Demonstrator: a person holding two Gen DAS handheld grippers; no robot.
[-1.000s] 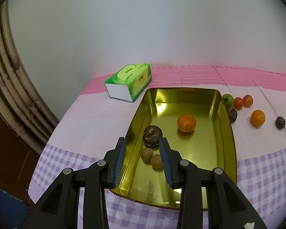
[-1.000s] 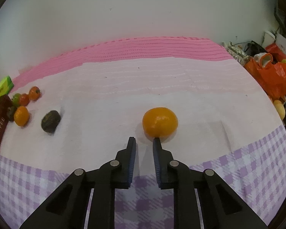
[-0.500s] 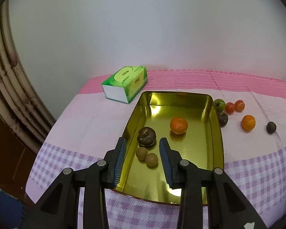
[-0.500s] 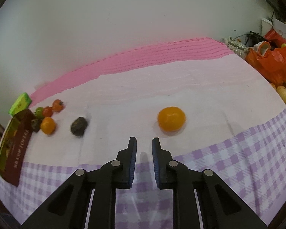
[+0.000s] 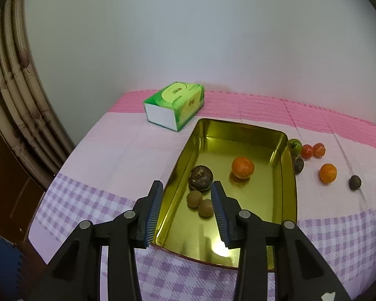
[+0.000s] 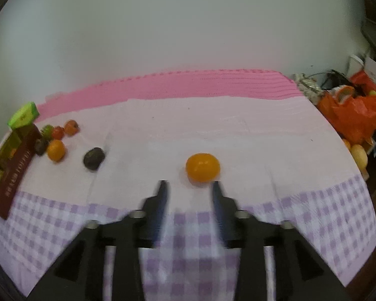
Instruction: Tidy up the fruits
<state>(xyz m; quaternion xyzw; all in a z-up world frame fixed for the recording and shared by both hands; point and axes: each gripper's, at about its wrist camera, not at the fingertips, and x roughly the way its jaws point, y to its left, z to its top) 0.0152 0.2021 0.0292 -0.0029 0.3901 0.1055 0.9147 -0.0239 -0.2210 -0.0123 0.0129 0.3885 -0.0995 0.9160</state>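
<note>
A gold tray point(image 5: 285, 200) holds an orange point(image 5: 242, 167), a dark brown fruit point(image 5: 200, 174) and two small brown fruits point(image 5: 194, 199). My left gripper point(image 5: 186, 195) hovers above the tray's near left part, jaws apart and opening a little, gripping nothing. To the tray's right several loose fruits lie on the cloth: tomatoes point(image 5: 307, 151), an orange point(image 5: 327, 173) and a dark fruit point(image 5: 355, 182). In the right wrist view a large orange point(image 6: 202, 166) lies just beyond my right gripper point(image 6: 190, 188). Its jaws are opening, with nothing between them.
A green tissue pack point(image 5: 175, 105) stands behind the tray. The pink and purple-checked cloth ends at the table's near edge. An orange plastic bag point(image 6: 356, 115) and clutter sit off the right end. Curtains hang at the left.
My right gripper's jaws went from shut to apart, and the large orange now sits just ahead of its fingertips. The left gripper drew back slightly from the tray.
</note>
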